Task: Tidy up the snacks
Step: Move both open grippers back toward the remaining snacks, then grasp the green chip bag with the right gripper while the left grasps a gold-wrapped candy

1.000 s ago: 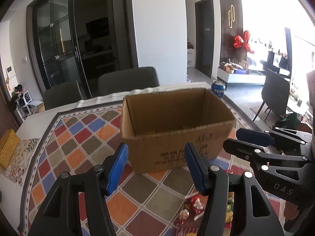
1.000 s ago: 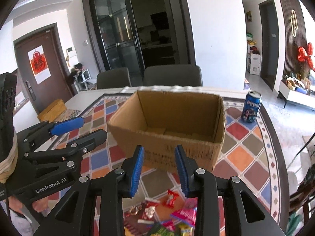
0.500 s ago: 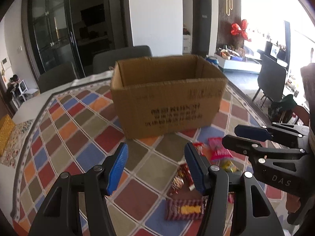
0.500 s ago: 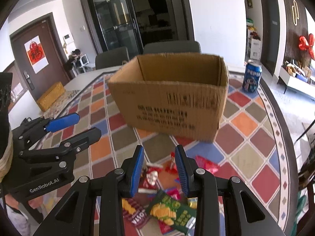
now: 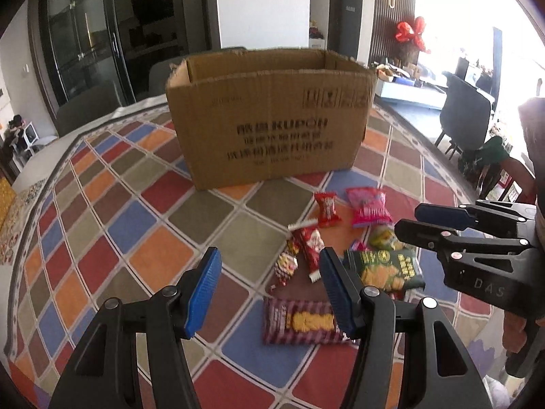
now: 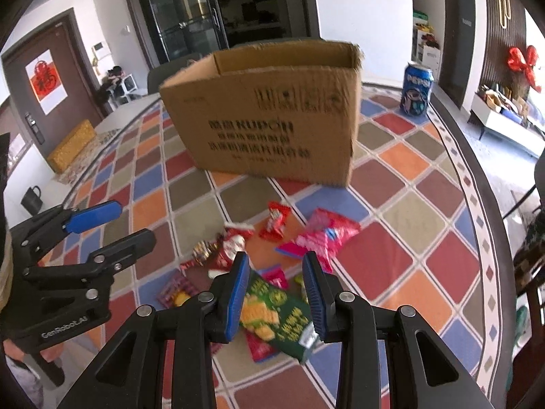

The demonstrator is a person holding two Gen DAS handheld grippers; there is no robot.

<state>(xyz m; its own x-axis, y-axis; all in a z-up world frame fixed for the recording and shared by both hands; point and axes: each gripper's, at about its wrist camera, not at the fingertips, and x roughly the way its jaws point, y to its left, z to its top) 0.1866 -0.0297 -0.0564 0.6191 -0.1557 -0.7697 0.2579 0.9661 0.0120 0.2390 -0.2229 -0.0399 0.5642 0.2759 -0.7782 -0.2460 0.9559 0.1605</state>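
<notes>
An open cardboard box [image 5: 269,126] stands on the checkered tablecloth; it also shows in the right wrist view [image 6: 272,119]. Several snack packets lie in front of it: a pink bag [image 5: 369,208], a red candy [image 5: 327,208], a green chips bag [image 5: 388,269] and a maroon biscuit packet [image 5: 303,322]. My left gripper [image 5: 269,289] is open and empty above the cloth, left of the pile. My right gripper [image 6: 276,289] is open and empty, hovering over the green chips bag [image 6: 272,317].
A Pepsi can [image 6: 417,88] stands right of the box. Dark chairs [image 5: 85,112] stand behind the table. A yellow box [image 6: 69,151] lies at the table's far left. The table edge curves down the right side [image 6: 477,204].
Both grippers have dropped lower and tilted down toward the table. The snack pile has come into fuller view and the box now appears higher in both views.
</notes>
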